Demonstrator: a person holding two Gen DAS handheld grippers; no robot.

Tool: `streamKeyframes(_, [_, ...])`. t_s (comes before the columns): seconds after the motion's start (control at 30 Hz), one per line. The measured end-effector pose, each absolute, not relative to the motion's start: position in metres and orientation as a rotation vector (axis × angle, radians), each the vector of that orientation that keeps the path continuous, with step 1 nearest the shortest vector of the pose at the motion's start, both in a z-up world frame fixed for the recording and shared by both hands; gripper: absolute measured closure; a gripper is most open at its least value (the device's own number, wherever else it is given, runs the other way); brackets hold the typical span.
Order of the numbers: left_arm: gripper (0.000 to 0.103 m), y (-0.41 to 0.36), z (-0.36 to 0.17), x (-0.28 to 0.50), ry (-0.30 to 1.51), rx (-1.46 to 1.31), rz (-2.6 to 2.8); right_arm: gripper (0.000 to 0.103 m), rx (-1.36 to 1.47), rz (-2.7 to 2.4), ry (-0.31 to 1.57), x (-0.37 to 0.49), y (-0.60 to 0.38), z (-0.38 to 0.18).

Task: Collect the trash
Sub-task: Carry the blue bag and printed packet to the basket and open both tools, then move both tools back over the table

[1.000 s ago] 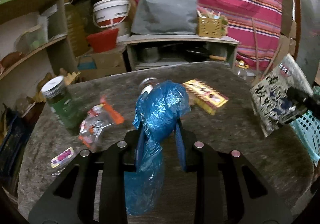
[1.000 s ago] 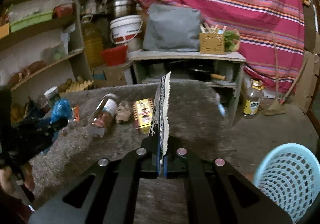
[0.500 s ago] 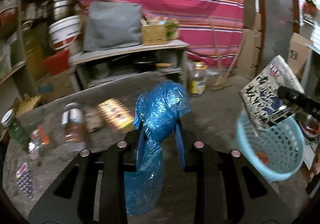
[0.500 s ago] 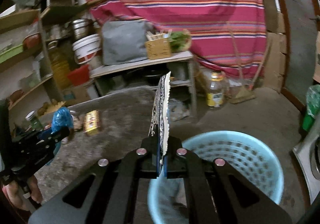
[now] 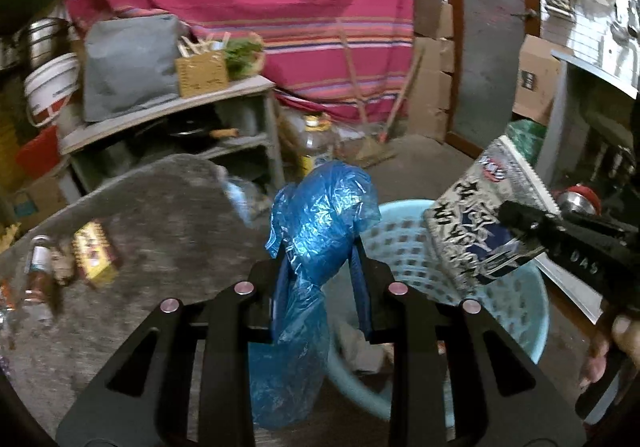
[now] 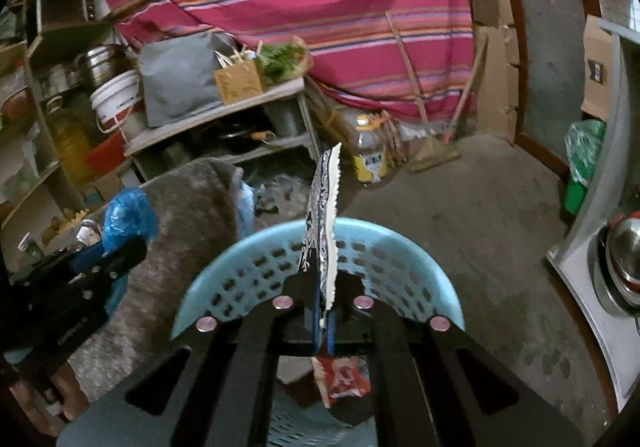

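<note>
Over the blue basket (image 6: 372,243), left gripper (image 5: 318,267) clenches a blue bag (image 5: 320,223), right gripper (image 6: 323,287) a printed wrapper (image 6: 322,215); best released centred, low.

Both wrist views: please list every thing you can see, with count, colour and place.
plastic bag: 1, blue, in left gripper.
printed packet: 1, black and white, in right gripper, above basket.
basket: 1, light blue, on floor beside table.
red wrapper: 1, inside basket.
table: 1, grey.
yellow box: 1, on table.
oil bottle: 1, yellow, on floor.
white bucket: 1, on shelf.
left gripper: 1, black.
right gripper: 1, black.
</note>
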State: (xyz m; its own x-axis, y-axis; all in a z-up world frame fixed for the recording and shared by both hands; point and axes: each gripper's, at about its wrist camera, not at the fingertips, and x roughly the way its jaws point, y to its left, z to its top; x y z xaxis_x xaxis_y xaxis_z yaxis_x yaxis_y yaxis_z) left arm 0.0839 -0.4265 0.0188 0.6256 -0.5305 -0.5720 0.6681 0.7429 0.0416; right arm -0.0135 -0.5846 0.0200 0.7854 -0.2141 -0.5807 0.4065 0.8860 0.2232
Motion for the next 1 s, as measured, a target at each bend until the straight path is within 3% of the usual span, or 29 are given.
streamKeyframes(0.2, [0.075,-0.464,0.001,0.080,0.612,0.304,-0.737,0.101,0.347,-0.359,0.592,-0.022,-0.594,0.015])
streamKeyframes(0.37, [0.043,-0.466,0.001,0.081,0.636,0.296,-0.728,0.101,0.352,-0.375,0.613,-0.023,-0.602,0.009])
streamKeyframes(0.53, [0.022,-0.451,0.010,0.084,0.596,0.289,-0.660,0.101,0.354,-0.370,0.629,-0.022,-0.602,0.005])
streamKeyframes(0.83, [0.014,-0.402,0.017,0.097,0.584,0.218,-0.566,0.097,0.345,-0.348,0.677,-0.010,-0.592,-0.007])
streamKeyframes(0.9, [0.013,-0.392,0.017,0.097,0.580,0.217,-0.547,0.064,0.342,-0.359,0.721,-0.004,-0.592,-0.016])
streamKeyframes(0.93, [0.012,-0.386,0.017,0.097,0.573,0.220,-0.534,0.026,0.343,-0.372,0.741,-0.001,-0.591,-0.021])
streamKeyframes(1.0, [0.011,-0.376,0.019,0.097,0.564,0.226,-0.515,0.023,0.344,-0.393,0.747,0.002,-0.589,-0.026])
